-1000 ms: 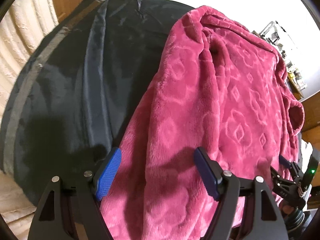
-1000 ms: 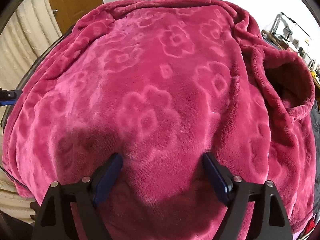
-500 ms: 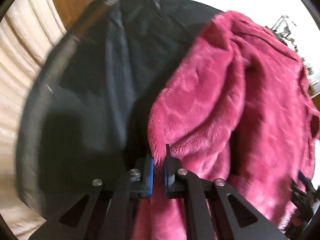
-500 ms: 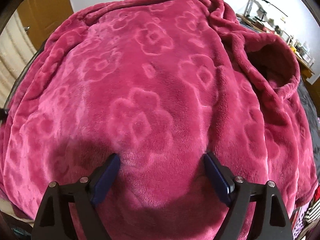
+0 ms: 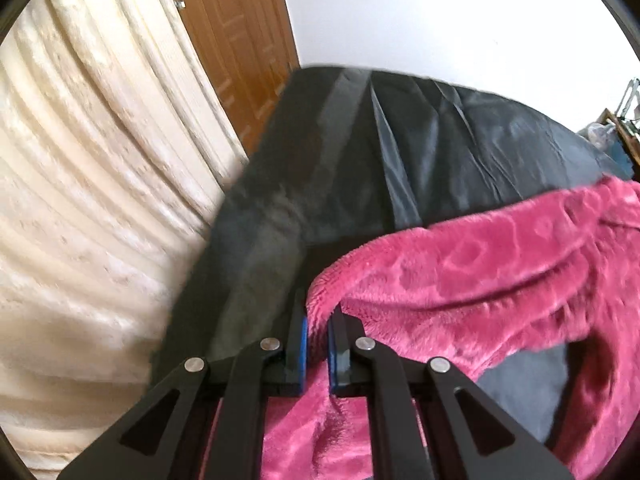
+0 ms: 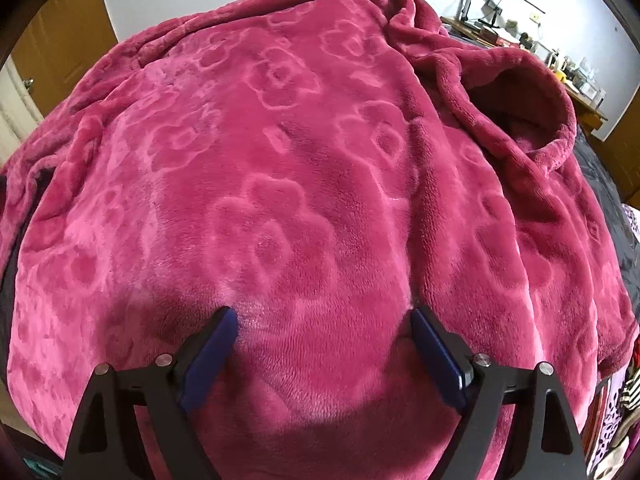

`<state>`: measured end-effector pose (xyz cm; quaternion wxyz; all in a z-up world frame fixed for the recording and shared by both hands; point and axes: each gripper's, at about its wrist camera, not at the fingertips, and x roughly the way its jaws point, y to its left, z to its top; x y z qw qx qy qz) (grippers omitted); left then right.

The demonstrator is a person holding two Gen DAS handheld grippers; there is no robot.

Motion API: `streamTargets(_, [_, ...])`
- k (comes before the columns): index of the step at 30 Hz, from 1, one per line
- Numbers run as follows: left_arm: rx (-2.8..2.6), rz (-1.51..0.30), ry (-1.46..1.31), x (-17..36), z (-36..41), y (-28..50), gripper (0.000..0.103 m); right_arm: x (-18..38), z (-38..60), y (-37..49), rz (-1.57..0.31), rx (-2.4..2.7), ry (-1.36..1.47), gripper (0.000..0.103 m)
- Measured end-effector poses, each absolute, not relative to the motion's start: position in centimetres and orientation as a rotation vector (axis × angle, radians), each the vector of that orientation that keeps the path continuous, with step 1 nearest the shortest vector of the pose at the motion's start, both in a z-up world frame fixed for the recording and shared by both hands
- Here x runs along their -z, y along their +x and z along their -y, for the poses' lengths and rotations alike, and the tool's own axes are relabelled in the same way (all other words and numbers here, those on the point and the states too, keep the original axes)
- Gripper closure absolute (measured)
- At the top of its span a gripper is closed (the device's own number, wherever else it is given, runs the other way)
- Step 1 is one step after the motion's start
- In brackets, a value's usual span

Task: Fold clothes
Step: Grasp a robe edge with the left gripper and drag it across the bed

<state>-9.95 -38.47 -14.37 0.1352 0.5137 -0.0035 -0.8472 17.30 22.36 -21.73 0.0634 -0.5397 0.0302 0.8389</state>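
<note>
Covering a dark bed (image 5: pixel 420 152), pink fleece (image 6: pixel 320 184): left gripper (image 5: pixel 318 336) pinching it, right gripper (image 6: pixel 324 332) wide

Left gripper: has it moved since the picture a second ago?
Yes. The left gripper, shut on the pink fleece garment's edge, has swung left toward the cream curtain, dragging fleece across the black sheet.

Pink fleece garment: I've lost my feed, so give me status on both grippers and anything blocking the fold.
Left gripper shut on pink fleece garment edge, over dark sheet. Right gripper open above the garment's middle, holding nothing. Nothing in the way.
</note>
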Motion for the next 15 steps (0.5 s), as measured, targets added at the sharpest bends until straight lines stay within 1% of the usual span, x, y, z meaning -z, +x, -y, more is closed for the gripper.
streamTargets(3, [2.417, 0.058, 1.465, 14.5, 38.6, -11.9, 0.091, 21.8, -22.2, 16.9, -0.095, -2.525, -1.634, 0.012])
streamTargets(5, [2.393, 0.077, 1.483, 14.9, 39.5, -12.7, 0.091, 21.8, -22.1, 16.6, -0.098, -2.520, -1.635, 0.012])
streamTargets(9, [2.385, 0.124, 1.508, 15.9, 37.7, -13.1, 0.090, 21.9, -21.8, 16.0, -0.101, -2.521, -1.628, 0.012])
streamTargets(10, [2.382, 0.105, 1.517, 15.9, 37.6, -12.8, 0.090, 22.0, -21.6, 15.7, -0.101, -2.523, -1.624, 0.012])
streamTargets(12, [2.373, 0.065, 1.536, 15.7, 37.5, -12.3, 0.086, 22.1, -21.4, 15.5, -0.101, -2.528, -1.616, 0.012])
streamTargets(15, [2.378, 0.002, 1.553, 15.2, 37.3, -11.0, 0.086, 22.1, -21.2, 15.2, -0.102, -2.535, -1.602, 0.012])
